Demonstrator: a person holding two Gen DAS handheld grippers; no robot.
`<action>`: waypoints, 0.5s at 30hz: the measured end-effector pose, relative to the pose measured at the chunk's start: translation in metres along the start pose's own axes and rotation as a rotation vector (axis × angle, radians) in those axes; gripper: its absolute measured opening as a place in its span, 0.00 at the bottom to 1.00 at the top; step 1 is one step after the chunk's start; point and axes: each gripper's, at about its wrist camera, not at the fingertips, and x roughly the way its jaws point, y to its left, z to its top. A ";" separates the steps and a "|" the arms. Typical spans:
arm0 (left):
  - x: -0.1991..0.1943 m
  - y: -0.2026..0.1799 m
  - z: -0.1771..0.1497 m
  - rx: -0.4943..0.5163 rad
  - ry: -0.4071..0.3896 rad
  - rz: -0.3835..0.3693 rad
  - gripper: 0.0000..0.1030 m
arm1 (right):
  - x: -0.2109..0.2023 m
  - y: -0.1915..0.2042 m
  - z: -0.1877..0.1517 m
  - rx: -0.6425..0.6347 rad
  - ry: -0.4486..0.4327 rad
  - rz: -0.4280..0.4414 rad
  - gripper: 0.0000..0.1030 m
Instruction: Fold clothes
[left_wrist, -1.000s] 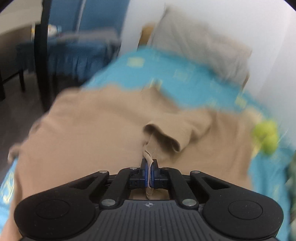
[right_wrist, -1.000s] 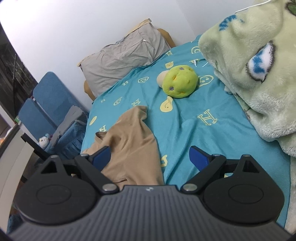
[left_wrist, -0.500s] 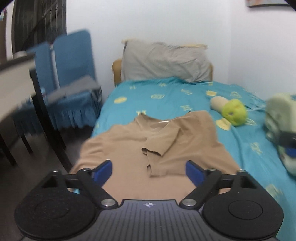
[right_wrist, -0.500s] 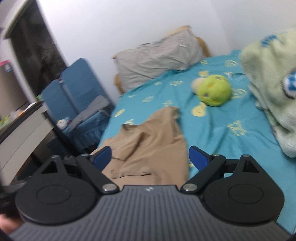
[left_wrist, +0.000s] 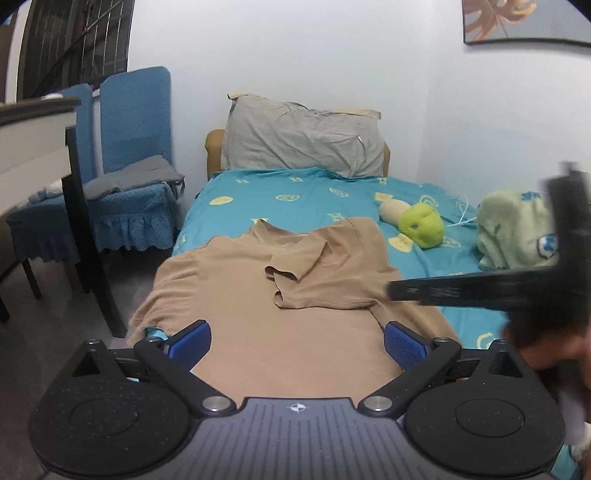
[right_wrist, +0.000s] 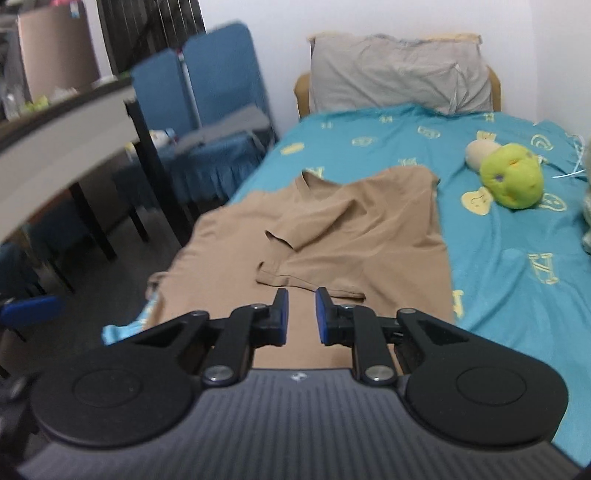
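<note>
Left gripper (left_wrist: 295, 341): jaws just opened wide, holding nothing. Tan shirt (left_wrist: 295, 295): on the bed (left_wrist: 332, 199), one sleeve folded inward. Right gripper (right_wrist: 301, 314), 3 o'clock: jaws just narrowed, nothing between them. Risk: the shirt's 9 o'clock edge overhangs the bed and may slide off

A grey pillow (left_wrist: 303, 138) leans against the white wall (left_wrist: 295, 55) at the head of the bed. The sheet (left_wrist: 295, 199) is teal with yellow prints. A green plush toy (left_wrist: 421, 225) lies on the sheet, right of centre; a pale green plush blanket (left_wrist: 513, 229) sits further right. Two blue chairs (left_wrist: 129, 147) stand beside the bed, grey cloth (left_wrist: 136, 177) on one seat. A desk (left_wrist: 37, 133) stands left. A framed picture (left_wrist: 517, 22) hangs upper right.
</note>
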 end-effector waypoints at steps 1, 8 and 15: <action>0.004 0.005 -0.002 -0.011 0.000 -0.010 0.98 | 0.014 0.002 0.004 -0.006 0.012 -0.008 0.18; 0.022 0.050 -0.009 -0.098 -0.027 0.007 0.98 | 0.118 0.004 0.030 -0.068 0.065 -0.103 0.18; 0.041 0.090 -0.011 -0.242 0.002 0.002 0.98 | 0.189 0.013 0.039 -0.152 0.121 -0.145 0.18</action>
